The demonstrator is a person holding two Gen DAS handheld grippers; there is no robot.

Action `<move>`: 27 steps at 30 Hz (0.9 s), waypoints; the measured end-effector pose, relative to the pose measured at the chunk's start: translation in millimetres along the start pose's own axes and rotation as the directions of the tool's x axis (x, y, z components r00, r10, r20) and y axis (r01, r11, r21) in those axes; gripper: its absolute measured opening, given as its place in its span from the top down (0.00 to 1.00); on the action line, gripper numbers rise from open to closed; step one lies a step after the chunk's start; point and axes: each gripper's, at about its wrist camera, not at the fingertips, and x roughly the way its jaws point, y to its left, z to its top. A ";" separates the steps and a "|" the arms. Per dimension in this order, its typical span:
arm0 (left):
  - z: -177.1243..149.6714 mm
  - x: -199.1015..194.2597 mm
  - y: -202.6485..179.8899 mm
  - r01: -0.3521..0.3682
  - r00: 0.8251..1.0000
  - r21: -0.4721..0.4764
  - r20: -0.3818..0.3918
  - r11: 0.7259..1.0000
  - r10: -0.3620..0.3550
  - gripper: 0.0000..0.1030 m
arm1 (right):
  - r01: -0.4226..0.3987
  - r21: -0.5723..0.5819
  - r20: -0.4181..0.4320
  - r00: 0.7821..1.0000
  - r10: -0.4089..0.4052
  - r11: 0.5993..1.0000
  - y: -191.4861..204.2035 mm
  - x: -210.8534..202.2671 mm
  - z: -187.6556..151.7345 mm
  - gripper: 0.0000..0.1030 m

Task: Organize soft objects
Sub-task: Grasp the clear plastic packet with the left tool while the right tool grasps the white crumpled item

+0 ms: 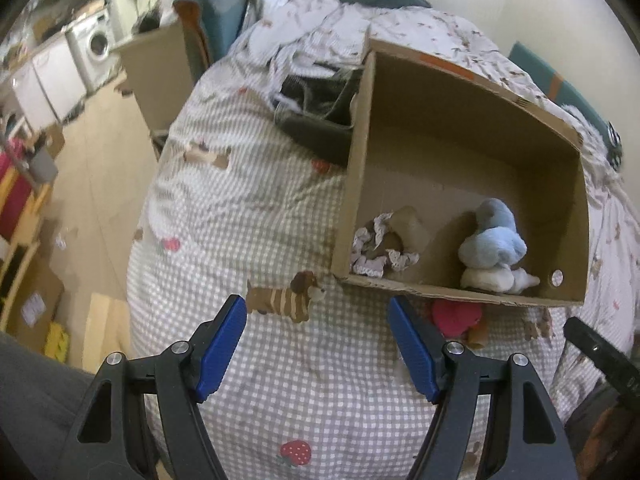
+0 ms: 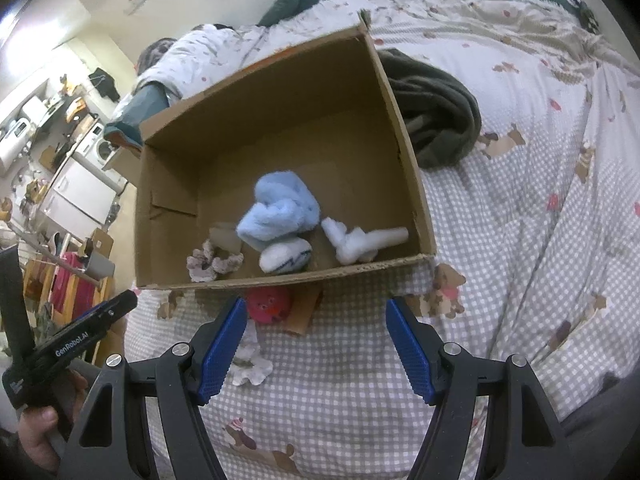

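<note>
left tool (image 1: 318, 308) spread, empty | right tool (image 2: 316, 310) spread, empty | pink toy (image 2: 267, 305) beside box (image 2: 280, 278)

Matt corrugated cardboard box (image 2: 404, 152), raw edges; fluffy blue fleece bundle (image 2: 280, 208) inside. Soft checked cotton quilt (image 1: 280, 208). Ribbed blue plastic gripper pads (image 2: 408, 350).

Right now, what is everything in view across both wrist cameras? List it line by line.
cardboard box: one, brown, open, on the bed
fluffy bundle: one, light blue, inside the box
rolled sock: one, white with blue marks, inside the box, in front of the blue bundle
white soft piece: one, inside the box, near its right wall
frilly scrunchie: one, pale patterned, inside the box, left corner
pink soft item: one, on the bedcover just outside the box
dark garment: one, grey-green, beside the box
bedcover: one, checked with dog print
left claw: open, empty
right claw: open, empty
</note>
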 end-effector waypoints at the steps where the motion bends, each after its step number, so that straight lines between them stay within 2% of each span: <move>1: -0.2 3.4 1.2 0.009 1.000 -0.012 -0.017 1.000 -0.009 0.31 | 0.004 0.010 -0.009 1.000 -0.004 1.000 -2.0 2.9 0.7 0.26; 5: -2.6 15.9 -2.1 0.058 0.995 -0.028 -0.077 0.998 -0.060 0.32 | 0.005 0.074 -0.050 0.999 -0.001 0.997 -12.2 15.3 1.3 0.26; 6: -3.9 20.5 -4.2 0.076 0.992 -0.029 -0.100 0.997 -0.078 0.35 | 0.008 0.083 -0.057 0.998 -0.004 0.996 -14.0 17.7 0.9 0.26; 9: -8.0 37.3 -12.1 0.129 0.976 -0.036 -0.174 0.991 -0.133 0.46 | 0.007 0.106 -0.071 0.997 0.000 0.994 -17.1 22.7 1.6 0.26; 13: -12.1 65.9 -27.3 0.173 0.945 -0.039 -0.275 0.984 -0.177 0.50 | 0.007 0.108 -0.076 0.997 0.001 0.994 -16.4 24.8 1.3 0.26; 15: -11.9 74.5 -35.2 0.176 0.940 -0.016 -0.294 0.984 -0.173 0.55 | 0.008 0.103 -0.080 0.997 0.000 0.995 -14.6 26.0 1.8 0.26; 19: -11.7 92.0 -48.9 0.181 0.932 0.019 -0.323 0.983 -0.166 0.56 | 0.013 0.093 -0.086 0.996 -0.005 0.996 -11.4 29.3 3.3 0.26; 22: -12.9 97.6 -56.4 0.233 0.914 0.004 -0.341 0.973 -0.218 0.61 | 0.019 0.090 -0.089 0.996 -0.011 0.996 -10.6 30.9 3.7 0.26; 25: -15.5 97.4 -70.4 0.304 0.889 0.025 -0.368 0.952 -0.274 0.68 | 0.022 0.092 -0.092 0.996 -0.013 0.996 -10.9 32.4 2.2 0.26; 26: -16.0 96.6 -72.5 0.303 0.891 0.036 -0.367 0.952 -0.269 0.80 | 0.022 0.091 -0.092 0.996 -0.014 0.996 -10.9 32.5 2.1 0.26; 27: -16.4 95.0 -74.6 0.297 0.896 0.053 -0.360 0.953 -0.259 0.80 | 0.022 0.090 -0.091 0.996 -0.014 0.996 -10.7 32.7 1.5 0.26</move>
